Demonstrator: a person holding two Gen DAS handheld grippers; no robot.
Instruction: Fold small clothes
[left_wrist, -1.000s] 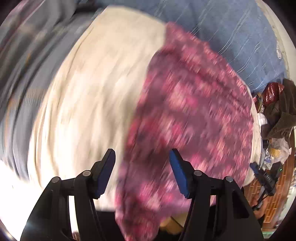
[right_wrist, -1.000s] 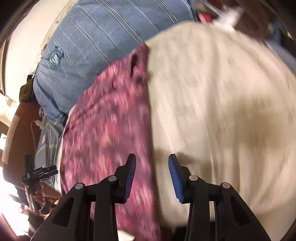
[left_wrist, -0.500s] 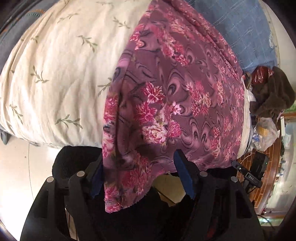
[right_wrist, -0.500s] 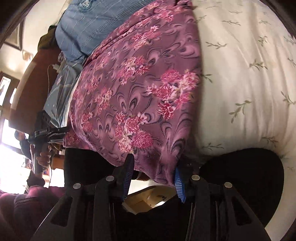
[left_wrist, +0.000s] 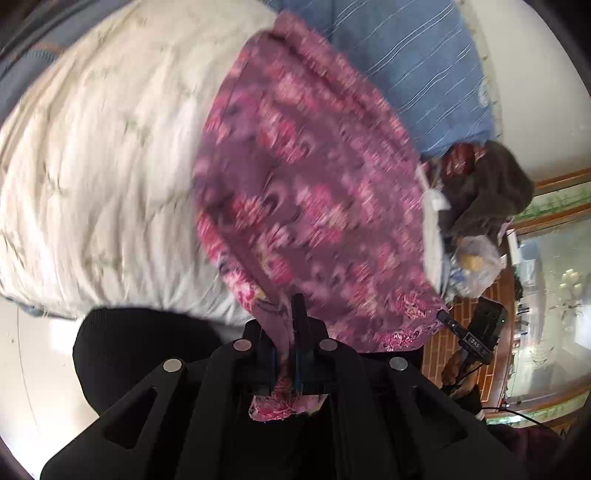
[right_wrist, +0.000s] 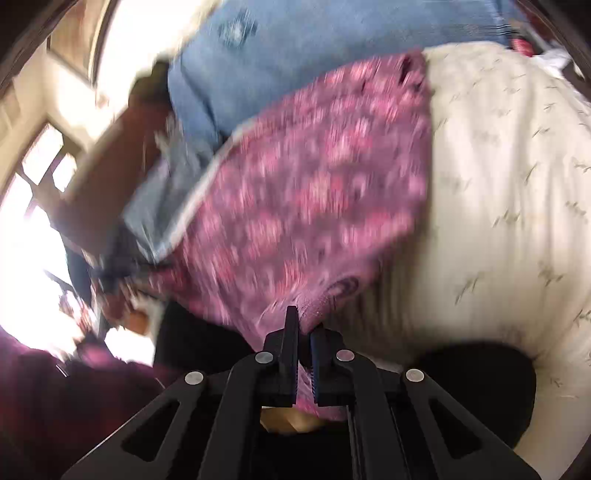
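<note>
A purple garment with pink flowers (left_wrist: 306, 192) lies spread on a cream quilt (left_wrist: 96, 177), its near hem hanging over the bed's edge. My left gripper (left_wrist: 286, 314) is shut on the hem's near left corner; a flap of cloth sticks out behind the fingers. In the right wrist view the same garment (right_wrist: 314, 192) lies left of the quilt (right_wrist: 498, 206). My right gripper (right_wrist: 303, 325) is shut on the hem's near right corner. Both views are blurred by motion.
A blue striped pillow (left_wrist: 406, 66) lies beyond the garment and also shows in the right wrist view (right_wrist: 295, 62). A dark brown cloth (left_wrist: 487, 192), a plastic bag (left_wrist: 476, 262) and a black device (left_wrist: 480, 328) sit at the right. A black round seat (left_wrist: 140, 350) is below the bed edge.
Both grippers were open around the hanging hem half a second ago. Now both are shut on it and the near edge is lifted. The views have shifted.
</note>
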